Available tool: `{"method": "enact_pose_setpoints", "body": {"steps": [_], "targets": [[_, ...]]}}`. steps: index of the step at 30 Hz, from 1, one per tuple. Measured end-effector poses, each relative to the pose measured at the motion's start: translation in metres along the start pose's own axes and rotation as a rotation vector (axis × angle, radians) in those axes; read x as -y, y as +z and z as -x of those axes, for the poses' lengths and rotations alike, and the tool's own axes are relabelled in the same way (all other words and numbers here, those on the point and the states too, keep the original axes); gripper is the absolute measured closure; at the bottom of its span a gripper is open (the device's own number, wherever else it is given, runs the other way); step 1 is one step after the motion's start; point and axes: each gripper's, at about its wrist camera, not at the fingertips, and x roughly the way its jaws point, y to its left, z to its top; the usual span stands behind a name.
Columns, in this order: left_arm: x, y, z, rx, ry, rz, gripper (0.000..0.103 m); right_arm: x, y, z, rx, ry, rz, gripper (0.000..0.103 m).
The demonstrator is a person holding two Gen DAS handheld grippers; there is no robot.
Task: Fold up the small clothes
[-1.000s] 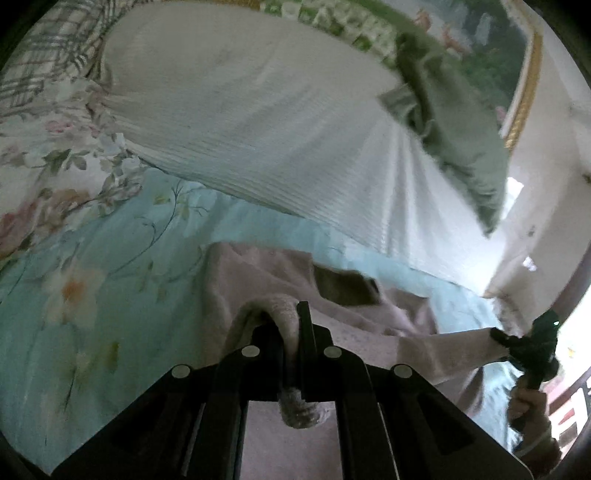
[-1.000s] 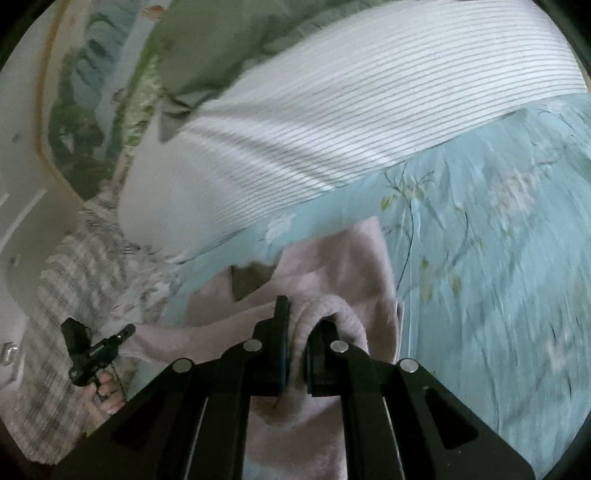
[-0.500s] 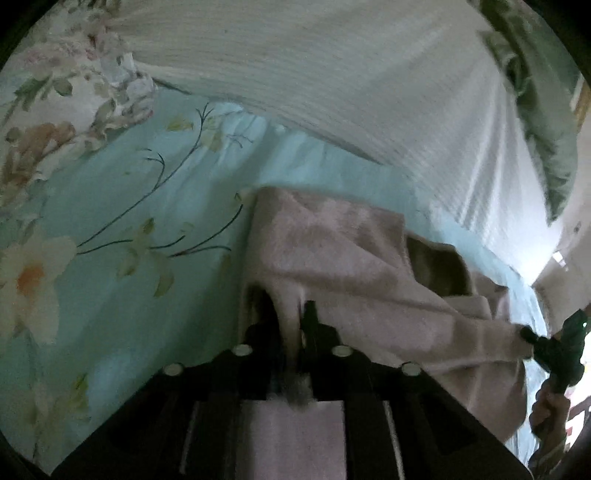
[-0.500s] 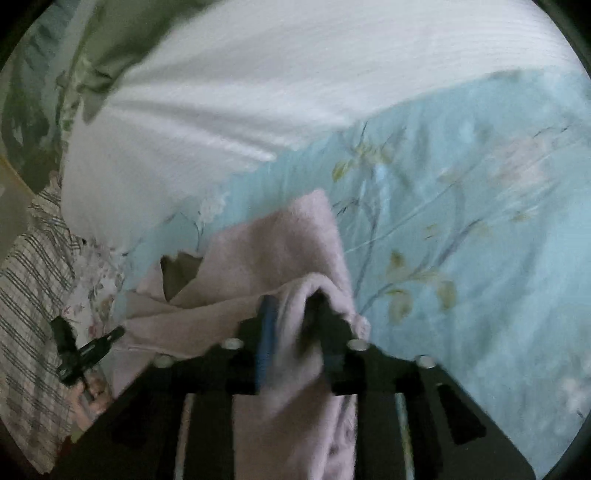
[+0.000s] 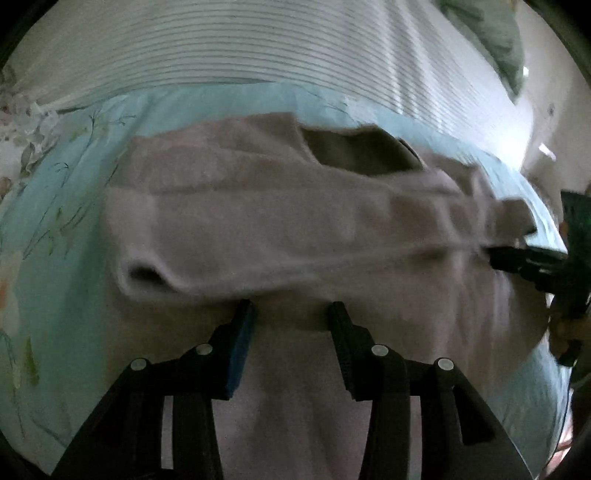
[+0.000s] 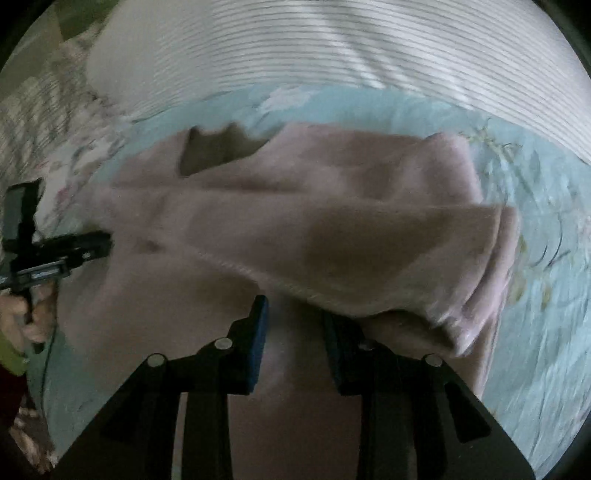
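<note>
Now my left gripper (image 5: pixel 291 314) stands wide, its jaws apart with nothing pinched between them, just at the near edge of the folded band of the garment (image 5: pixel 280 229). My right gripper (image 6: pixel 295 314) is equally wide and holds nothing; its right finger (image 6: pixel 340 339) sits under the drooping corner of the fold, though I cannot tell if it touches.

Each view gives something the other lacks. From the left wrist I see an open cuff-like end of the fold at the left, and my right gripper (image 5: pixel 532 258) coming in from the far right edge. From the right wrist I see my left gripper (image 6: pixel 70 251) with my left hand (image 6: pixel 33 314) on its handle at the far left, plus a plaid cloth (image 6: pixel 22 122) in the upper left corner. A dark opening (the neckline, I think) shows in both.

By count: one pink garment, two grippers, one striped pillow (image 5: pixel 258 44), one green pillow (image 5: pixel 491 33).

The garment lies on a light blue floral sheet (image 5: pixel 48 258), its upper part folded over toward me across the lower part. The striped pillow lies just behind it. A pale wall (image 5: pixel 554 110) shows at the right in the left view. Both views are dim and motion-blurred.
</note>
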Motion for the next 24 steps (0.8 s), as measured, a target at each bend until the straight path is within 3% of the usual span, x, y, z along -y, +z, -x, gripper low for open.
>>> {"method": "enact_pose_setpoints", "body": {"steps": [3, 7, 12, 16, 18, 24], "targets": [[-0.012, 0.025, -0.008, 0.008, 0.045, 0.057, 0.064, 0.013, 0.022, -0.002, 0.064, -0.023, -0.072, 0.075], [-0.04, 0.067, -0.008, 0.078, 0.118, 0.188, 0.067, 0.03, 0.055, 0.004, 0.204, -0.1, -0.147, 0.073], [-0.064, 0.08, 0.002, 0.127, 0.16, 0.317, 0.065, 0.057, 0.062, 0.026, 0.287, -0.103, -0.315, 0.072], [-0.073, 0.044, 0.034, 0.179, 0.115, 0.401, 0.058, 0.048, 0.025, 0.058, 0.309, 0.01, -0.358, 0.068], [-0.067, 0.014, 0.052, 0.212, 0.063, 0.43, 0.056, 0.033, 0.007, 0.065, 0.305, 0.058, -0.361, 0.061], [-0.031, -0.075, 0.096, 0.24, -0.09, 0.479, 0.053, -0.014, -0.064, 0.073, 0.278, 0.185, -0.387, 0.061]]}}
